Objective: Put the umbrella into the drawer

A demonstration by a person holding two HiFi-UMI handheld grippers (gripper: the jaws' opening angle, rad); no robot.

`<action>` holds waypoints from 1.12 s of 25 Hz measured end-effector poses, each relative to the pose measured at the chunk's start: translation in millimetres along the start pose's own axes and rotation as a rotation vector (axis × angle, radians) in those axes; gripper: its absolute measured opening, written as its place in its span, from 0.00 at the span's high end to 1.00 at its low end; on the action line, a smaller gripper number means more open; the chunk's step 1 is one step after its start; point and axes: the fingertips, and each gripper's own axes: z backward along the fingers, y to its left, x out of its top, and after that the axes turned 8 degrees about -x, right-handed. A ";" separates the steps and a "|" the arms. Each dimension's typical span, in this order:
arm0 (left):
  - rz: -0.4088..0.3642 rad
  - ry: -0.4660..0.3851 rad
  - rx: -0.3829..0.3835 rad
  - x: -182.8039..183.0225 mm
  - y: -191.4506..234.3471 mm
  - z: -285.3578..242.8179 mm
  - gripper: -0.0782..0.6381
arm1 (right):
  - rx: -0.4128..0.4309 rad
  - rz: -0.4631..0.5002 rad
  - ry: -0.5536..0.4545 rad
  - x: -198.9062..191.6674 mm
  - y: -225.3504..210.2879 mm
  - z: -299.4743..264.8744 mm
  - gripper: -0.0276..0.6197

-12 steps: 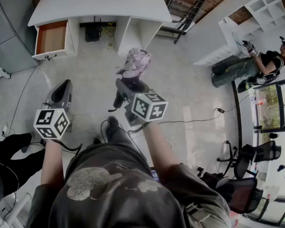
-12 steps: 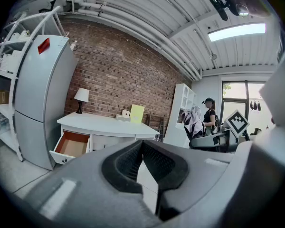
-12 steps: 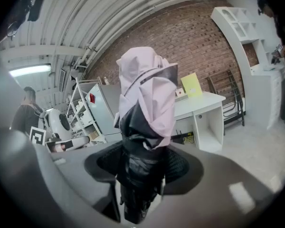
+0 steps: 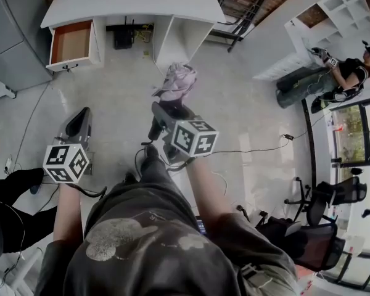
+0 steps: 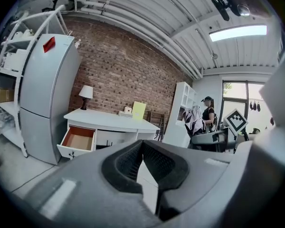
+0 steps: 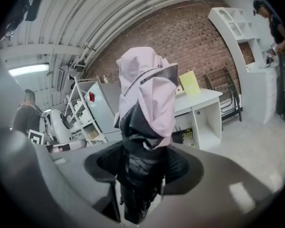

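The right tool point(image 6: 140, 175) is clenched on a folded pink-and-black umbrella point(image 6: 147, 94), gripping its dark wrapped lower part and holding it upright over the floor, well short of the white table point(image 4: 129, 2). The left tool point(image 5: 142, 146) is closed and empty. The open drawer point(image 4: 71, 42) sits at the table's left end. Only the head and left gripper views show it, because the umbrella hides it in the right gripper view. The loose fabric may well snag on the drawer's rim.

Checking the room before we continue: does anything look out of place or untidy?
The desk drawer stands pulled open, and the umbrella held in the right gripper is loosely bunched, its cloth not wrapped tight.
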 end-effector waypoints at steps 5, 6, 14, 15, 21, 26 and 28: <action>0.005 -0.006 0.011 3.0 15.0 7.0 0.88 | 0.012 0.013 0.018 -3.3 9.9 -11.2 0.59; 0.005 -0.009 0.013 5.0 18.5 7.1 0.88 | 0.016 0.022 0.021 -1.0 12.4 -15.3 0.59; -0.006 -0.033 0.078 16.6 35.0 8.7 0.88 | 0.056 0.029 0.009 21.6 15.0 -42.6 0.59; -0.012 -0.030 0.084 17.9 38.7 5.6 0.88 | 0.061 0.031 0.012 24.1 13.8 -50.3 0.59; -0.032 -0.008 0.126 33.7 83.8 -32.1 0.88 | 0.091 0.016 0.049 41.7 3.1 -121.7 0.59; -0.021 0.001 0.153 54.2 131.0 -86.6 0.88 | 0.124 0.007 0.065 72.4 -6.0 -191.7 0.59; -0.009 0.009 0.156 62.3 146.5 -114.3 0.88 | 0.136 0.013 0.075 88.7 -12.9 -219.2 0.59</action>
